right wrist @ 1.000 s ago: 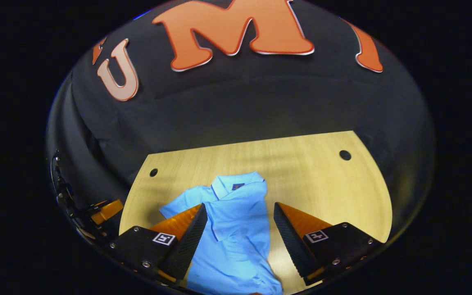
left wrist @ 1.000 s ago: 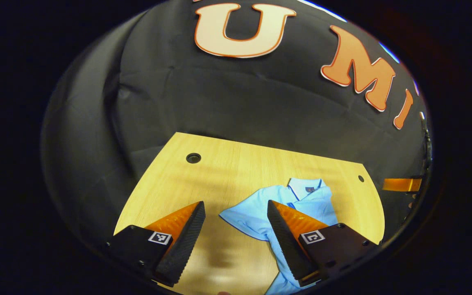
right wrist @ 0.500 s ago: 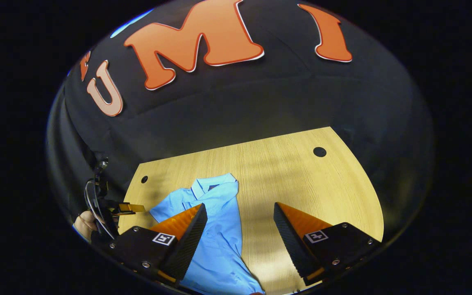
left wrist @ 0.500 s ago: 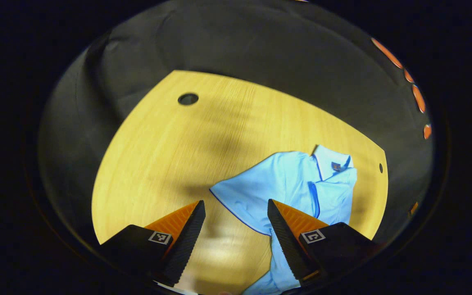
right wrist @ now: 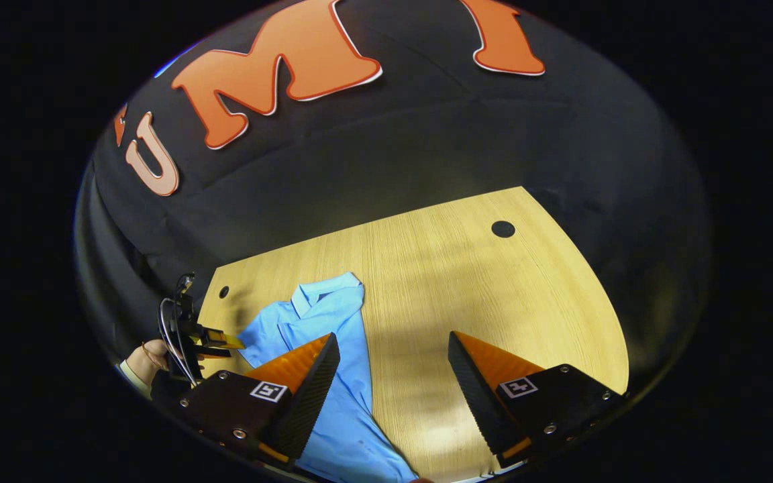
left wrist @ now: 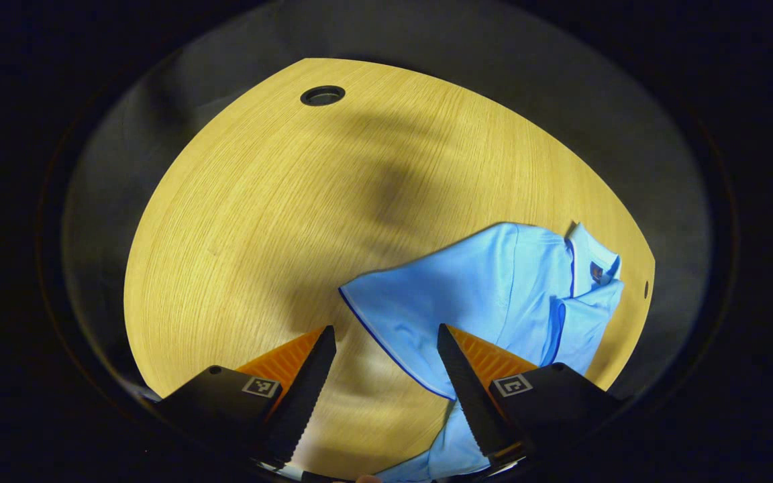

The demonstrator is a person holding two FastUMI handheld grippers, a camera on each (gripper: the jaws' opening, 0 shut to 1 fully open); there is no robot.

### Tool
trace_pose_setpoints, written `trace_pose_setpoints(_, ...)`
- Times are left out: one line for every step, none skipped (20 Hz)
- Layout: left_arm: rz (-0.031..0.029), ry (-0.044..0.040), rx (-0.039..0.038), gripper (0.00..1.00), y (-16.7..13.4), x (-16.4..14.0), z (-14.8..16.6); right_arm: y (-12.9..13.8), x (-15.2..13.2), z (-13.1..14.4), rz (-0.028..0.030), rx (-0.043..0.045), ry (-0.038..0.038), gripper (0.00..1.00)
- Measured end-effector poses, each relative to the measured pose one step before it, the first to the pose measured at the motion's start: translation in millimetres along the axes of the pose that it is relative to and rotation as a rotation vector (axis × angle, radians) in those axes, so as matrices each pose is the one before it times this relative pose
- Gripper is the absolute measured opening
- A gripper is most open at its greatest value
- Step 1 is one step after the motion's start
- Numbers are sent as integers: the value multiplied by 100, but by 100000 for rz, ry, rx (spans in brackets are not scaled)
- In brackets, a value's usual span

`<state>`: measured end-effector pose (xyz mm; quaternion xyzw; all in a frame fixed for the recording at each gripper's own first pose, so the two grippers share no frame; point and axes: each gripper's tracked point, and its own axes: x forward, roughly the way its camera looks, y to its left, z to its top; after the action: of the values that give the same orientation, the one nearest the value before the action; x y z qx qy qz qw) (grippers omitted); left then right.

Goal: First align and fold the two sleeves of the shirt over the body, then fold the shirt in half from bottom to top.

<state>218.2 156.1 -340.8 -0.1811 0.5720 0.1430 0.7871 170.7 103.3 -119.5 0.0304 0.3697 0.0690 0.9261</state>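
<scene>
While the light blue short-sleeved polo shirt lies on the pale wood-grain table, both tools hang above it with their fingers spread and nothing between them. In the left gripper view, the left tool is just over the shirt's outspread sleeve, whose dark-piped hem runs between the two fingers; the collar points away from it, toward the table's far edge, near a small hole in the tabletop. A larger round black-rimmed hole sits well apart from the shirt, at the table's far corner. In the right gripper view, the right tool is released above the shirt's other side, one finger over the cloth and the other over bare table. Beside the shirt, a hand holds the left tool.
</scene>
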Motion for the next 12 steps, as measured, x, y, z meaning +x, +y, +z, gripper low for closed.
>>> trace_pose_setpoints(937,469,-318,99,-10,192,-134,-248,200,-255,-327,-34,589,99)
trace_pose_setpoints(594,256,-1387,100,-41,290,-44,-94,199,-57,60,-258,305,99)
trace_pose_setpoints(1632,912,-873,100,123,-19,-171,-83,17,-8,185,-257,28,99)
trace_pose_setpoints(-83,-1267,591,100,-67,-78,387,-50,27,158,-58,-121,-434,99)
trace_pose_setpoints(1187,95,611,99,105,205,-220,-119,99,66,-19,-84,-318,99)
trace_pose_setpoints(2308,36,-464,99,146,-44,-76,-85,103,33,-197,74,74,99)
trace_pose_setpoints(2413,-1115,1597,98,-145,117,-6,-57,75,-99,-200,-119,241,99)
trace_pose_setpoints(1906,-50,2288,99,-112,245,-258,-16,110,-14,-296,-390,77,99)
trace_pose_setpoints(-80,-2100,1351,99,-300,-238,351,-68,65,-48,-47,-398,-34,99)
trace_pose_setpoints(-66,54,1558,90,-302,6,-15,162,4,-53,539,-304,154,99)
trace_pose_setpoints(-518,-1090,1071,83,-323,18,104,296,-106,5,709,-496,-154,99)
trace_pose_setpoints(91,82,1046,76,-278,70,46,139,63,38,177,-462,-197,99)
